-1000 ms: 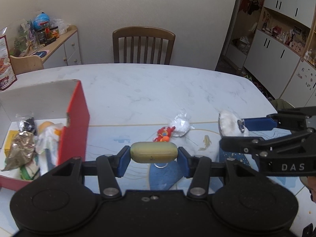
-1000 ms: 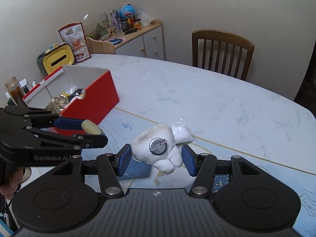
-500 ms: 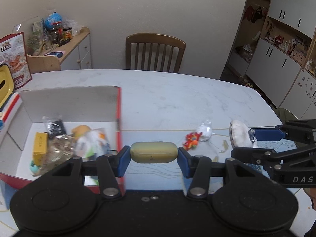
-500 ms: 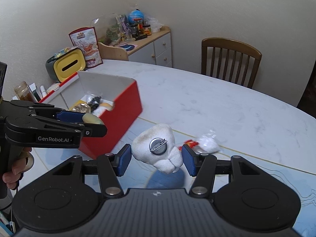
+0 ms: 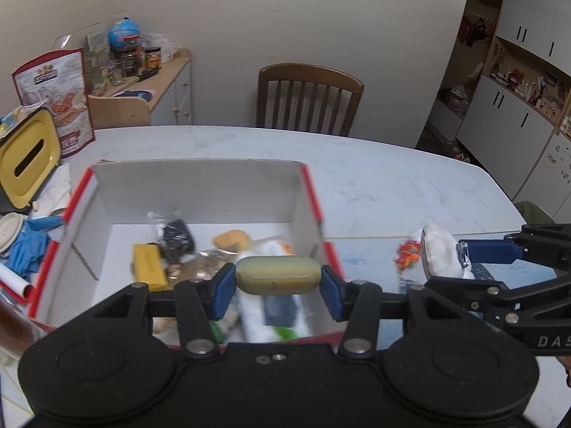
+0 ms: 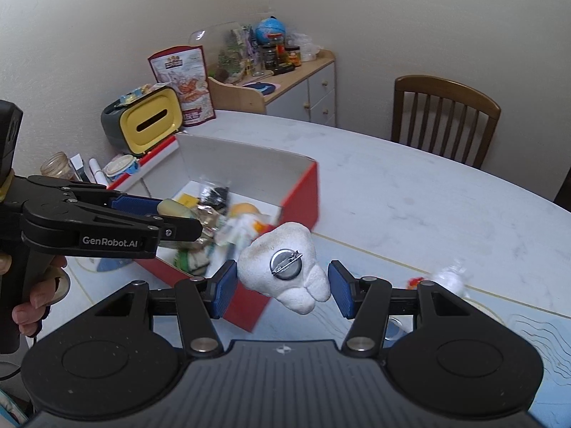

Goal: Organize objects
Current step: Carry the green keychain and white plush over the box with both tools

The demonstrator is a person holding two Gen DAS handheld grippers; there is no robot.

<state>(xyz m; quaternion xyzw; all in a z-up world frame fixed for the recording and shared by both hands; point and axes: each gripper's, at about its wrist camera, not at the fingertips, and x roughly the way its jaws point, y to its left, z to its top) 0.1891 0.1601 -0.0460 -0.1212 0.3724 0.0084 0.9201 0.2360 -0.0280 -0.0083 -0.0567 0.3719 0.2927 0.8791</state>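
The left gripper is clenched on a yellow-green capsule, held crosswise between its blue pads over the open red box. In the right wrist view the same capsule hangs above the box's contents. The box has white inner walls and holds a jumble: a yellow packet, a dark bagged item, something orange, and white wrappers, partly blurred.

The right gripper grasps a white plush tooth with a metal pin badge on it, just beside the box's near corner and above the table. A hand grips the left tool's handle.

The table is pale marble with a printed mat at the near side. On it, right of the box, lie a red-orange trinket and a small white bag. A yellow-lidded bin and a snack bag stand at the table's far left. Beyond are a wooden chair, a low cabinet crowded with jars and a globe, and white cupboards along the right wall.
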